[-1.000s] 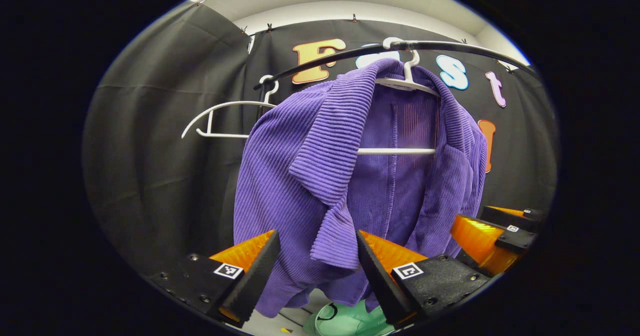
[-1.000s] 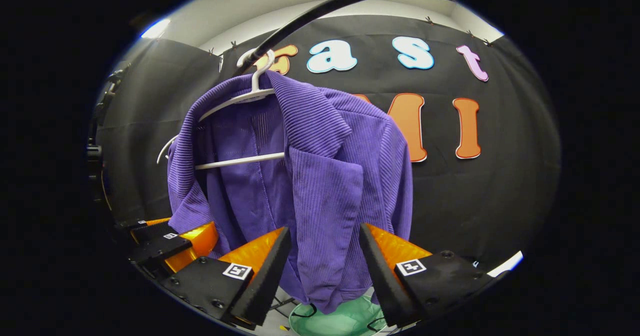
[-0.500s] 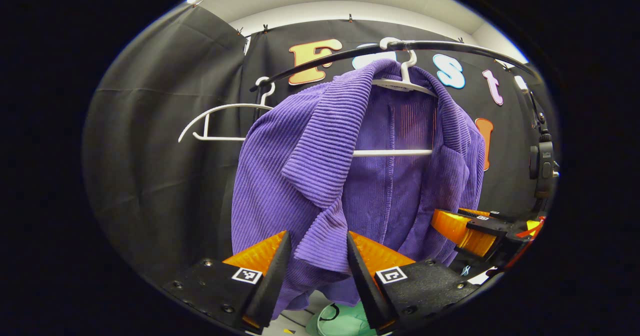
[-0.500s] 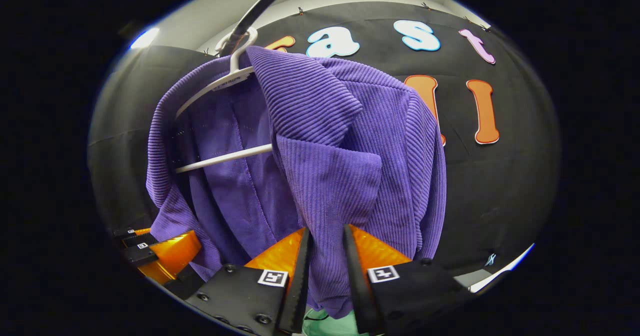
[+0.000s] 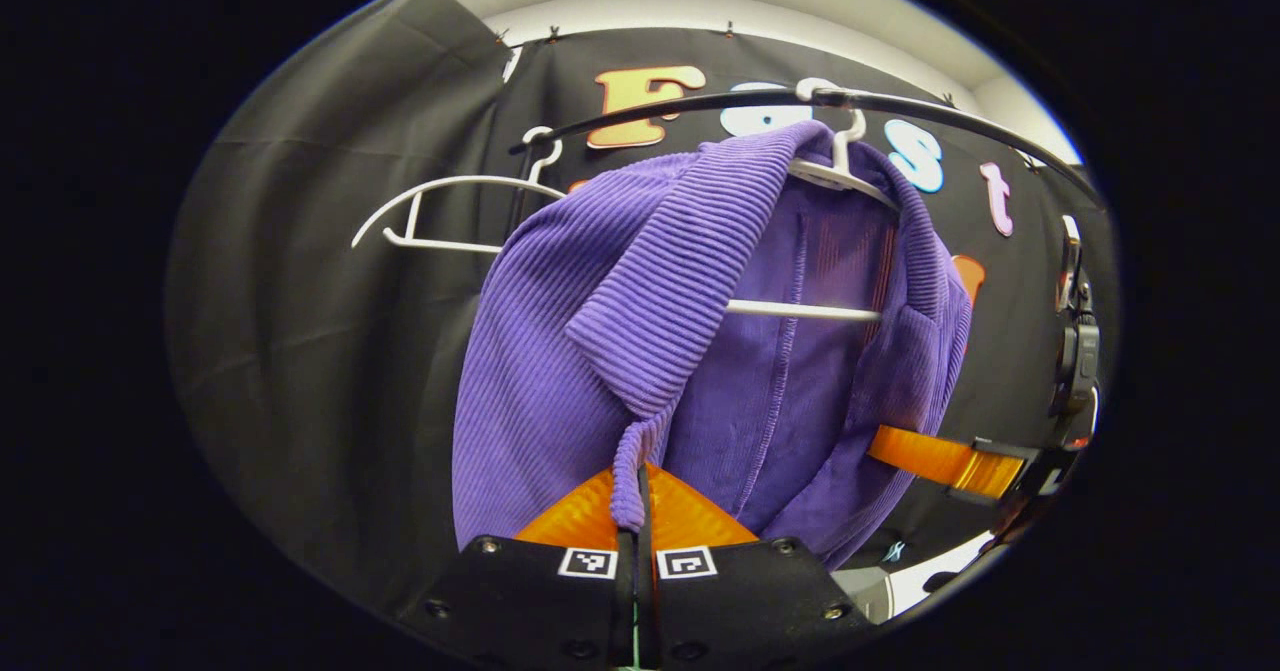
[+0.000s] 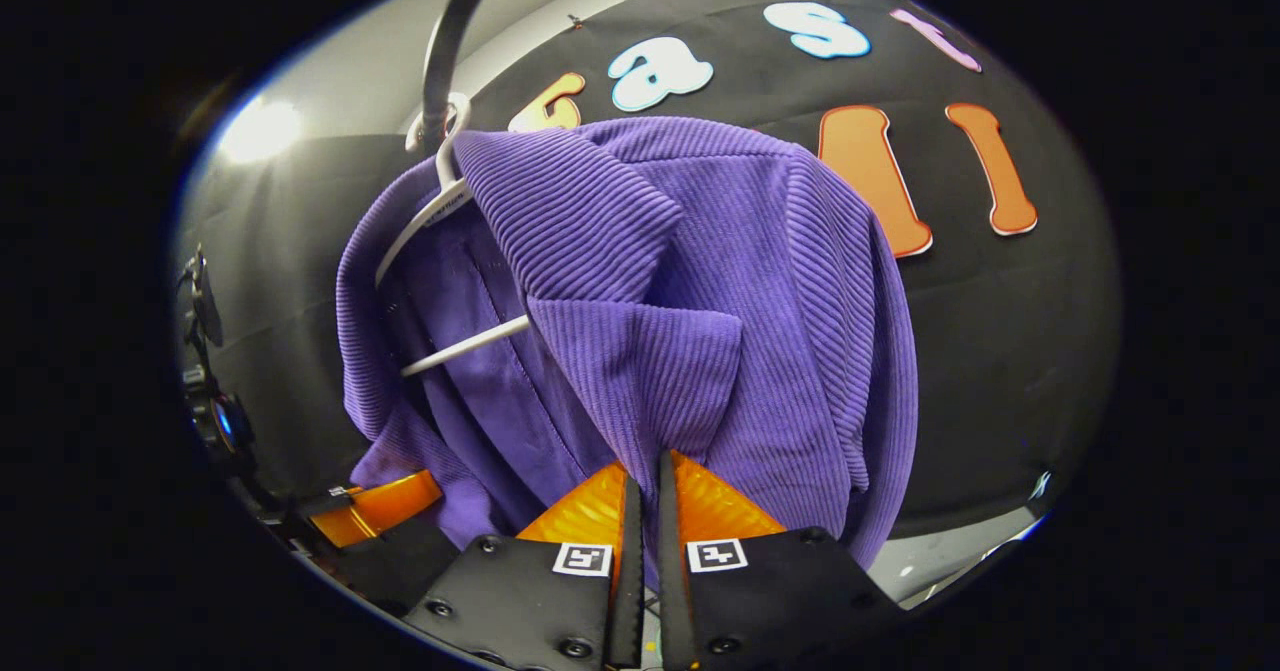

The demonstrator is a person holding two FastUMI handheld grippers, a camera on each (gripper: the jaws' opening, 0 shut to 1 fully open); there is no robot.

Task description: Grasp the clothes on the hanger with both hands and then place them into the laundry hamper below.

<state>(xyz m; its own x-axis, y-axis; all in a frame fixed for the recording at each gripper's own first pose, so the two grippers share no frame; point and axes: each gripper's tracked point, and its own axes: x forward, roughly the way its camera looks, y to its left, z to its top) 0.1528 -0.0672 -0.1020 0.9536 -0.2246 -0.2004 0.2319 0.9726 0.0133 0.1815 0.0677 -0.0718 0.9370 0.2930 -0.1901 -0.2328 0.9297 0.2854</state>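
A purple ribbed jacket (image 5: 610, 301) (image 6: 700, 281) hangs on a white hanger (image 5: 830, 166) (image 6: 440, 211) from a black rail (image 5: 700, 106). My left gripper (image 5: 632, 511) is shut on the lower tip of one front lapel, which bunches between its orange fingers. My right gripper (image 6: 648, 496) is shut on the edge of the other front panel. The right gripper's orange finger (image 5: 940, 456) pokes out beside the jacket in the left gripper view. The left gripper's orange finger (image 6: 385, 506) sits low at the left in the right gripper view.
An empty white hanger (image 5: 440, 216) hangs on the same rail beside the jacket. A black device on a stand (image 5: 1075, 351) (image 6: 205, 371) rises at the side. A strip of pale floor (image 6: 950, 556) lies below the cloth wall.
Both grippers went from open to shut on the jacket's front edges. The right gripper moved closer and tilted. The green hamper seen below earlier is now out of sight.
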